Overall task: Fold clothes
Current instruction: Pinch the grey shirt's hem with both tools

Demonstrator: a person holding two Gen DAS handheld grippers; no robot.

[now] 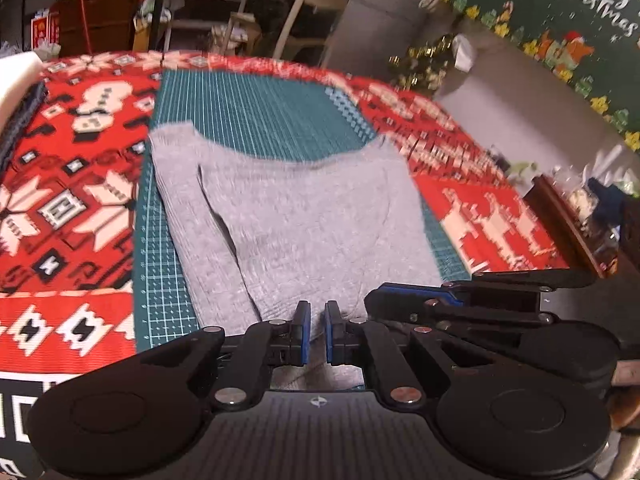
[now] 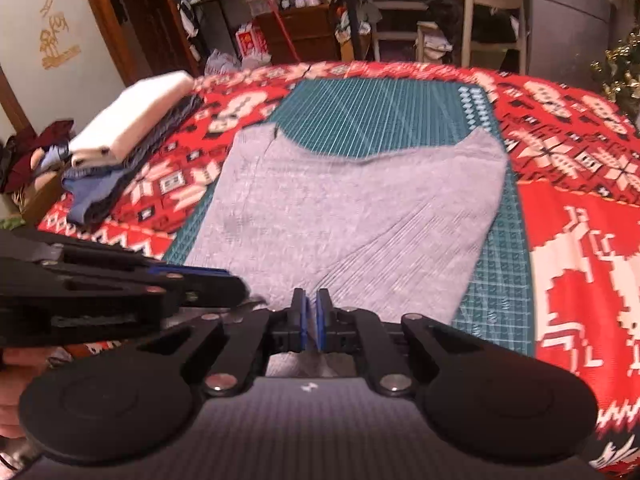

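A grey knit garment (image 1: 312, 216) (image 2: 340, 216) lies spread on a green cutting mat (image 1: 260, 112) (image 2: 380, 112), one sleeve folded in along its left side. My left gripper (image 1: 318, 330) is at the garment's near edge, shut on a pinch of the grey cloth. Close beside it, my right gripper (image 2: 311, 320) is shut on the same near edge. Each gripper shows in the other's view: the right gripper (image 1: 374, 300) from the side, the left gripper (image 2: 240, 288) likewise. The pinched hem lifts slightly between the pads.
A red Christmas-pattern tablecloth (image 1: 72, 184) (image 2: 580, 220) covers the table under the mat. A stack of folded clothes (image 2: 132, 120), white on top, sits at the far left. Chairs (image 2: 496, 8), shelves and a decorated tree (image 1: 428, 60) stand beyond the table.
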